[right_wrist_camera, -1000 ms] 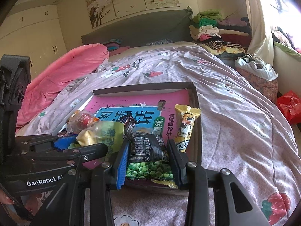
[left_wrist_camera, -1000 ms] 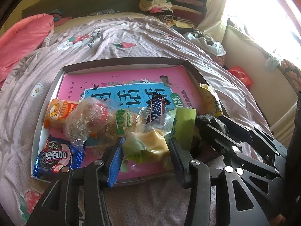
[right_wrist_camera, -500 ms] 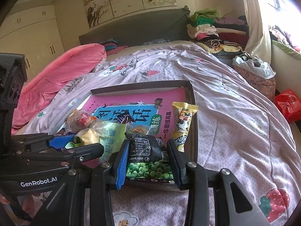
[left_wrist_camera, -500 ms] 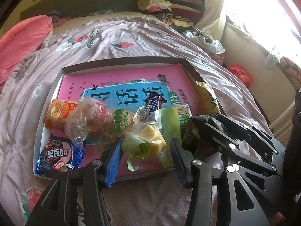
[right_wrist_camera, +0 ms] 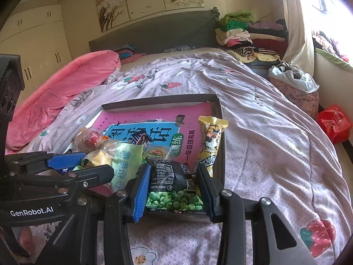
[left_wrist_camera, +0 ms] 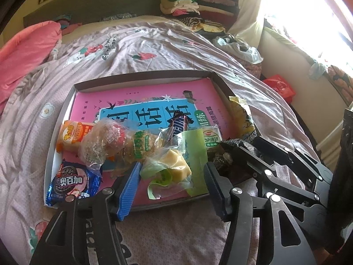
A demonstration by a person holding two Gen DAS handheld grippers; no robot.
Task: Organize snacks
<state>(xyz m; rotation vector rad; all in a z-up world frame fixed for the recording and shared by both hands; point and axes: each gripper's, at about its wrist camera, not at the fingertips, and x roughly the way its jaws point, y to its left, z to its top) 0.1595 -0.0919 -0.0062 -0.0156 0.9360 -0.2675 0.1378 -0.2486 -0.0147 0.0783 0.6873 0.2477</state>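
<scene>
A shallow box tray lies on the bed with a pink book inside. Snacks lie along its near side: a blue cookie packet, an orange packet, a clear bag with a red sweet and a chocolate bar. My left gripper has its jaws opening around a clear green packet with a yellow cake; the pads stand off it. My right gripper is shut on a black and green pea packet at the tray's near right corner. A yellow packet leans on the right rim.
A mauve strawberry-print quilt covers the bed, with a pink duvet at the left. Folded clothes are piled by the headboard. A red bag lies on the floor at the right, below a bright window.
My left gripper's jaws have widened and let go of the yellow cake packet, which now rests in the tray. The right gripper keeps its hold on the pea packet and has not moved.
</scene>
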